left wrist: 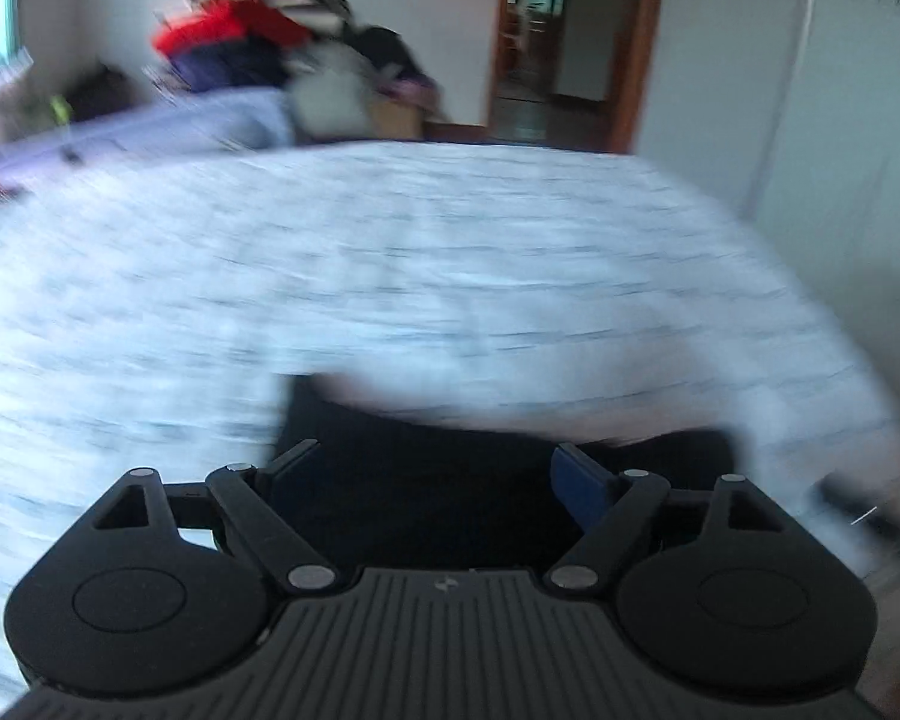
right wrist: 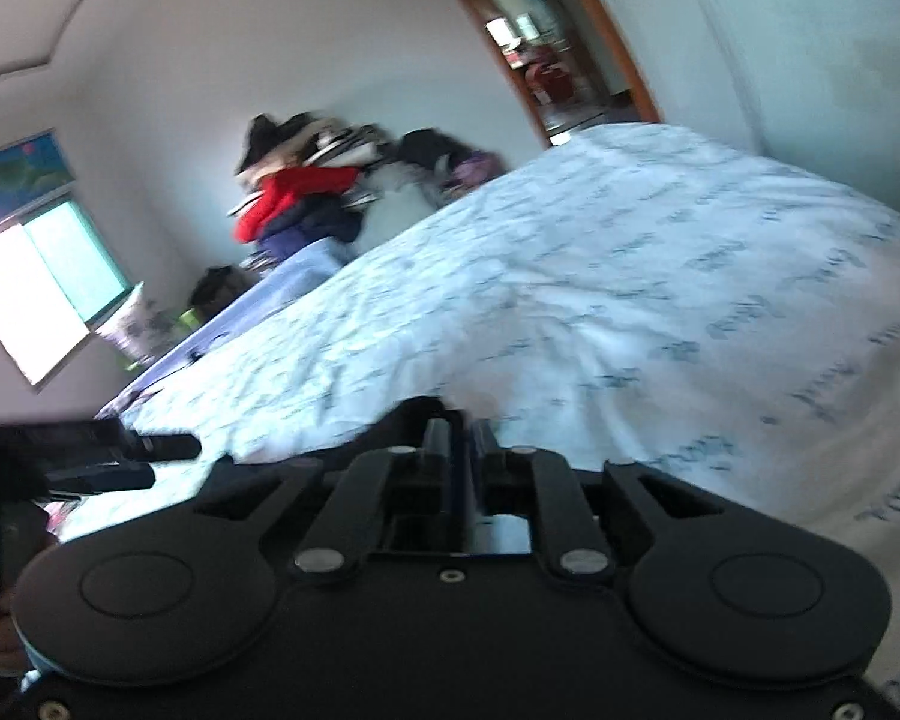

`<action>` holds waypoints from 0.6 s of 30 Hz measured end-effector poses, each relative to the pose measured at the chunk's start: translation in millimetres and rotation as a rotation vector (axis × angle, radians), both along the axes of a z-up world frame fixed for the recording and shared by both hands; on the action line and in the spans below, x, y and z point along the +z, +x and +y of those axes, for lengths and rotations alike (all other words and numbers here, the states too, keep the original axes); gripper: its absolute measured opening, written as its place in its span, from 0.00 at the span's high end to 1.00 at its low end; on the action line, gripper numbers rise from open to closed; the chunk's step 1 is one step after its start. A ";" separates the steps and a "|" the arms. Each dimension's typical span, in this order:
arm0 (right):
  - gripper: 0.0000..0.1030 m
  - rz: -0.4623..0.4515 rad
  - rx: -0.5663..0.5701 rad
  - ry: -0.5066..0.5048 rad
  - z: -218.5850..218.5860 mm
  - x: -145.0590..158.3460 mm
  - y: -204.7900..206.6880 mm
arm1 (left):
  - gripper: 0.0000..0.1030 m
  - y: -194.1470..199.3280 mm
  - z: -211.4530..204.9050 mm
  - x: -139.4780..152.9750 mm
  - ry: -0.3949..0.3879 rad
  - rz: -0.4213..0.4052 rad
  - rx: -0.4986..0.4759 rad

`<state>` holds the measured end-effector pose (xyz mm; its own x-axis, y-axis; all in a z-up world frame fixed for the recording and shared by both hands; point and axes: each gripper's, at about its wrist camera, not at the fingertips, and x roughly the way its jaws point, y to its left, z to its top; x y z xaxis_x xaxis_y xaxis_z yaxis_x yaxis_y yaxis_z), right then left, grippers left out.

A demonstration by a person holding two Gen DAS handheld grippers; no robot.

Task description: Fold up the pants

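Left gripper (left wrist: 432,468): jaws spread wide with nothing between the pads; it hangs just above the dark cloth, which fills the gap beneath the fingers without being pinched.

Right gripper (right wrist: 462,438): fingers parted by only a narrow slit; I can't see any cloth caught in it, and its tips sit low against the near edge of the bed.

Pants (left wrist: 450,480): a dark heap at the near edge of the bedspread, right under the left tool; blurred, so I can't make out waistband from leg. A dark patch just past the right tool's tips may be the same garment.

Bedspread (right wrist: 630,276): pale, printed, slightly rumpled, with plenty of bare surface beyond the pants to lay them out.

Step in hand, as I judge it: both tools look freed and about to take fresh holds.

Doing it well: bring each tool down on a corner or hem, not mid-cloth, bite through all layers, then draw the fabric flat over the bed before folding, keeping both holds level so the edges meet.

Watch for: pinching the bedspread along with the pants.

Clothes pile (left wrist: 240,42): far off by the wall, out of the way.
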<state>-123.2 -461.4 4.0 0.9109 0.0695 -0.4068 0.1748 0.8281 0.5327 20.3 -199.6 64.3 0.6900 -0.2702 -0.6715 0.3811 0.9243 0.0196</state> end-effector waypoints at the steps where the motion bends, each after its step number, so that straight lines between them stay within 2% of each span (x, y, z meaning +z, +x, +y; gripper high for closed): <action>1: 0.72 -0.002 0.023 0.000 4.3 0.7 5.6 | 0.17 -1.3 9.5 -2.9 0.027 -0.020 0.019; 3: 0.62 0.010 0.044 -0.012 10.3 -0.4 20.2 | 0.12 -2.4 28.1 -11.8 0.078 -0.043 0.059; 5: 0.59 0.035 0.060 -0.032 16.5 -2.2 35.7 | 0.12 -2.6 43.0 -20.9 0.111 -0.036 0.091; 8: 0.57 0.079 0.079 -0.006 17.0 -10.0 57.3 | 0.12 -1.5 60.7 -32.7 0.120 -0.005 0.113; 10: 0.66 0.084 0.093 0.025 15.8 -14.2 66.2 | 0.12 -2.5 71.9 -37.9 0.110 0.006 0.118; 11: 0.80 0.093 0.095 0.022 16.3 -15.0 68.9 | 0.12 -0.1 75.6 -40.5 0.110 0.009 0.124; 12: 0.88 0.097 0.094 -0.007 19.8 -13.7 68.8 | 0.12 -0.4 77.5 -43.1 0.114 0.009 0.128; 15: 0.96 0.109 0.045 -0.084 19.0 -8.0 63.4 | 0.12 -2.6 78.3 -45.7 0.121 0.003 0.110; 18: 0.96 0.137 0.047 -0.076 15.7 -13.2 67.1 | 0.12 -1.7 76.1 -48.3 0.118 0.000 0.098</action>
